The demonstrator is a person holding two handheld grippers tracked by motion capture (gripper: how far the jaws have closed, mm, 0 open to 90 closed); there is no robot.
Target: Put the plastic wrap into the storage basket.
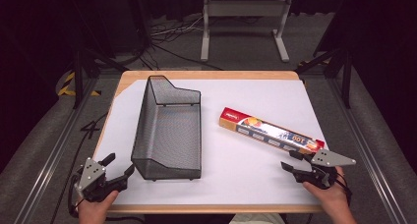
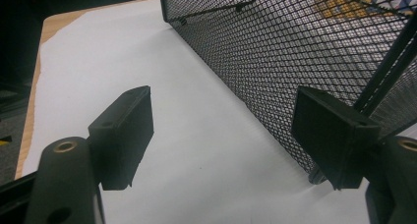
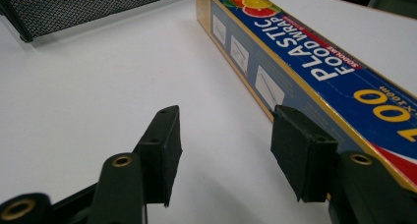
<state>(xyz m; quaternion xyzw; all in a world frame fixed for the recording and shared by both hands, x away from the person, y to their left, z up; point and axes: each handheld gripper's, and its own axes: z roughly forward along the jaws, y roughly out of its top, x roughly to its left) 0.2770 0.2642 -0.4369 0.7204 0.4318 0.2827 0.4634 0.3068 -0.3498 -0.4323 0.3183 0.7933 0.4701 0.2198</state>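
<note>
The right gripper (image 1: 291,160) is spread wide and empty, positioned low over the table (image 1: 236,184) with the near end of the plastic wrap box (image 1: 271,130) just ahead of it and slightly to its outer side. In the right gripper view the outer jaw stands just beside the box's long side wall while the inner jaw stands over bare table, so the box is not yet between the jaws; this placement suggests an approach to straddle the box across its narrow width. The box is a long, slim rectangular carton of smooth printed cardboard, blue with yellow edging and a red band, lying flat and diagonal, its far end pointing away toward the mesh basket (image 1: 167,130). The left gripper (image 1: 119,168) is likewise spread and holds nothing; the basket's near corner lies just ahead of it and to its inner side. In the left gripper view the inner jaw stands close to the basket's side wall, though contact cannot be confirmed. This position would serve to steady the basket while the box is loaded. The basket is a black expanded-metal trough with a wire rim, stepped end walls and an open top, currently empty. The table surface is a matte white sheet over a wooden top.
</note>
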